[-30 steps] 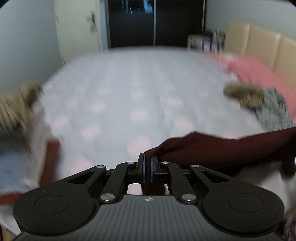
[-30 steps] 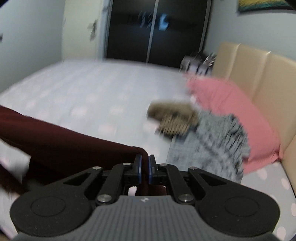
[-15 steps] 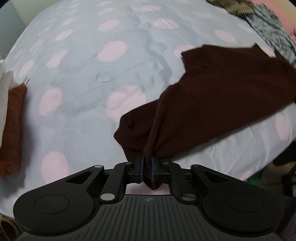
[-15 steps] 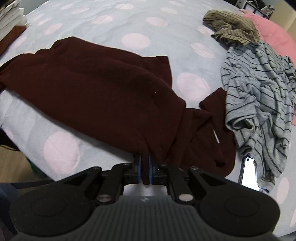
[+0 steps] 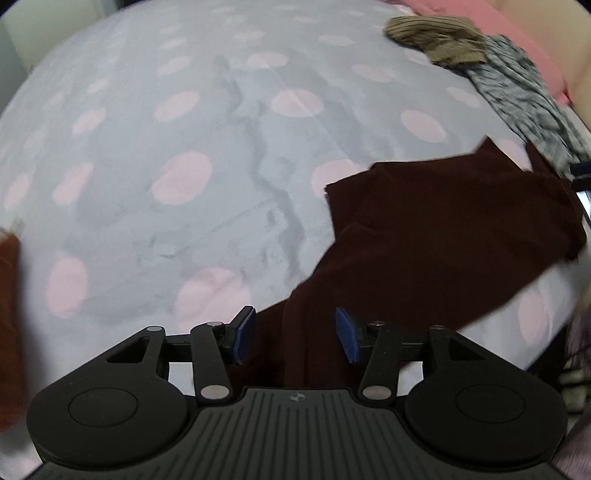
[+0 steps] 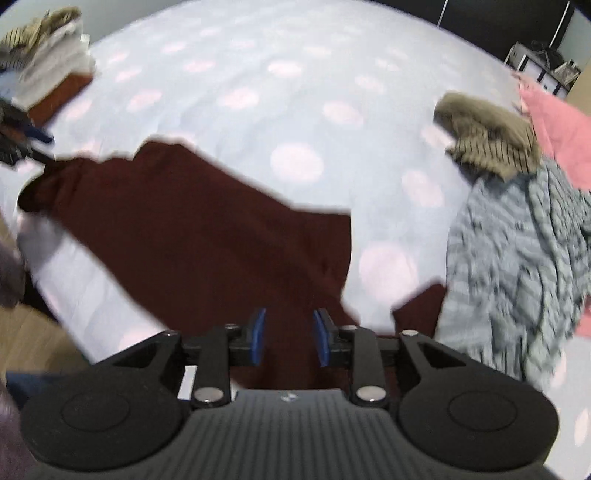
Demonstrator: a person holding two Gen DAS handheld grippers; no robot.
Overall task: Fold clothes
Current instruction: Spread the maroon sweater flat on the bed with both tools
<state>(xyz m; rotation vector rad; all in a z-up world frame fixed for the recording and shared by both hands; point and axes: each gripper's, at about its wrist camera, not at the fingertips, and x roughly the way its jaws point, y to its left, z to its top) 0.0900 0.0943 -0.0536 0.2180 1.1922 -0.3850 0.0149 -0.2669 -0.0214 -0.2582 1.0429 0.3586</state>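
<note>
On the near edge of the dotted bedsheet (image 5: 221,155), the maroon garment (image 5: 443,229) is lying spread toward three o'clock in the left view. The left gripper (image 5: 295,338) and right gripper (image 6: 288,338) are both standing with jaws parted, having just been opening; cloth lies between the pads but is not pinched. No fold is showing yet. At one o'clock, a grey striped top (image 6: 517,258) and a tan striped garment (image 6: 487,140) are still waiting unfolded.

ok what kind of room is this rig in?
Almost certainly a bedroom: a bed with a pink-dotted sheet, a pink pillow against a padded headboard, and loose clothes like the maroon garment.
</note>
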